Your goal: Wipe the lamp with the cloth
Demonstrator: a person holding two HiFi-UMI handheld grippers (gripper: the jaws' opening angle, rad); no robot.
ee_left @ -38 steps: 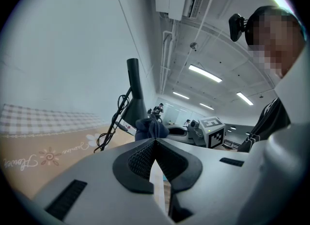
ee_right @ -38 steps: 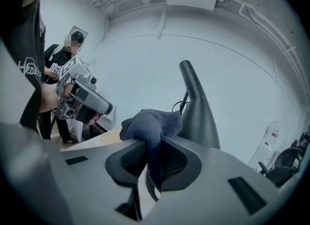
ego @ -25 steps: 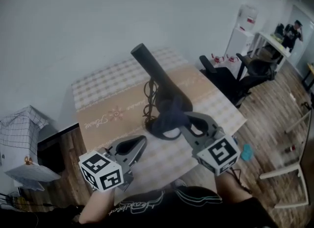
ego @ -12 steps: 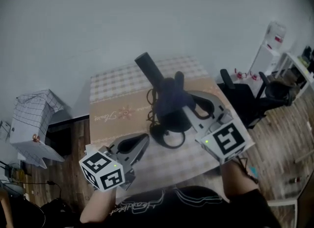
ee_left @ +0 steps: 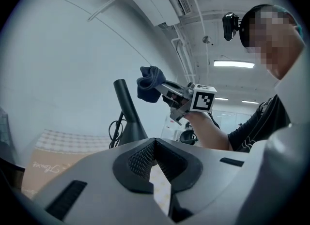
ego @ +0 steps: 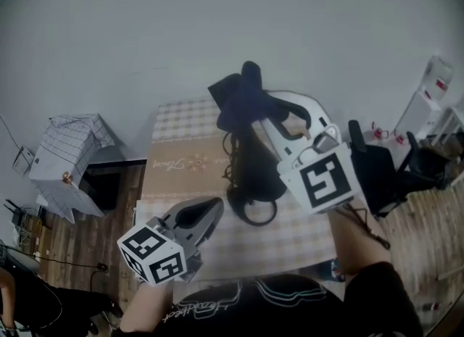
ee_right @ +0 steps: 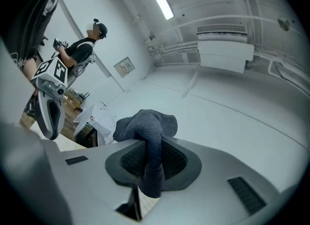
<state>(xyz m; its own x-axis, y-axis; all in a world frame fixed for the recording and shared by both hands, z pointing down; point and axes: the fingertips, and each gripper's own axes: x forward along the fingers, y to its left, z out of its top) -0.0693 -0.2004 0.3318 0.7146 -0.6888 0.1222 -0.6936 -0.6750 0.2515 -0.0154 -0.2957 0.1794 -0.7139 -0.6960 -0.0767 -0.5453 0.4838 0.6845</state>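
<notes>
Head view, looking steeply down: dark cloth [ego: 235, 95] pinched in the right gripper [ego: 250, 111], up at the top end of the black lamp [ego: 250, 163] on the checked table [ego: 174, 122]; left gripper [ego: 210, 209] low, near the lamp's base.

Left gripper view: closed on nothing; cloth just beside the lamp's tip, seemingly not touching.

Right gripper view: clamped firmly on the bunched cloth.

Likely risk: could tip the unsteadied lamp by pushing sideways at its tip.

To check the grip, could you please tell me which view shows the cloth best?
The right gripper view: the cloth is close, pinched between its jaws. The head view and left gripper view show only a small dark bundle.
</notes>
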